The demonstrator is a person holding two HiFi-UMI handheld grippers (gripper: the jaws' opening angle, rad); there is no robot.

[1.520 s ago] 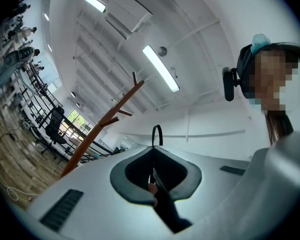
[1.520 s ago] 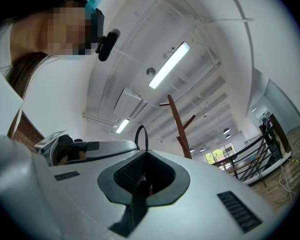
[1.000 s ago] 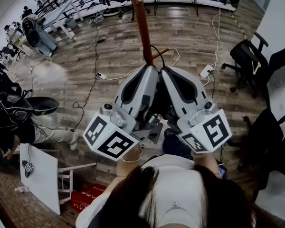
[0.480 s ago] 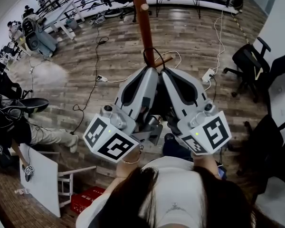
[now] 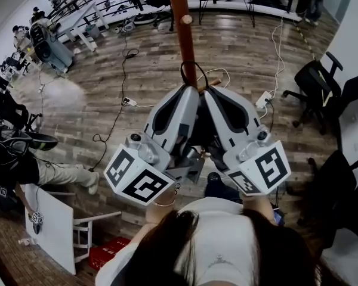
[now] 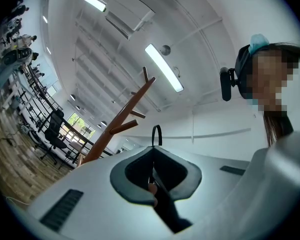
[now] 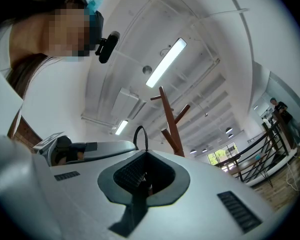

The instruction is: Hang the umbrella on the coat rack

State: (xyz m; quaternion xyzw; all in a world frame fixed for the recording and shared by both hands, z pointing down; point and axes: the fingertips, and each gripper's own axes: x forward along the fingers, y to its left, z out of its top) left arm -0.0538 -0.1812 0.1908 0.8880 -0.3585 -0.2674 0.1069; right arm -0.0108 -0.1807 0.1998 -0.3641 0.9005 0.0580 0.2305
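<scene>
The brown wooden coat rack (image 5: 180,28) rises just beyond my two grippers, with a short peg (image 5: 207,81) sticking out by their tips. The umbrella's thin black strap loop (image 5: 193,70) stands up in front of the pole, next to that peg. My left gripper (image 5: 190,89) and right gripper (image 5: 207,90) are pressed side by side and point up, both shut on the strap's base. The dark folded umbrella (image 5: 198,133) hangs between them. The loop (image 6: 156,134) pokes above the left gripper (image 6: 152,149) and the loop (image 7: 140,136) above the right gripper (image 7: 144,155), with the rack (image 7: 171,121) behind.
Black office chairs (image 5: 313,85) stand at the right. Cables and a power strip (image 5: 262,100) lie on the wooden floor. A white table (image 5: 51,231) and a red box (image 5: 104,249) are at lower left. People sit at far left, a railing runs behind.
Both grippers stay shut together on the strap. The rack pole and peg sit slightly lower and nearer the gripper tips, and the loop now stands beside the peg.
</scene>
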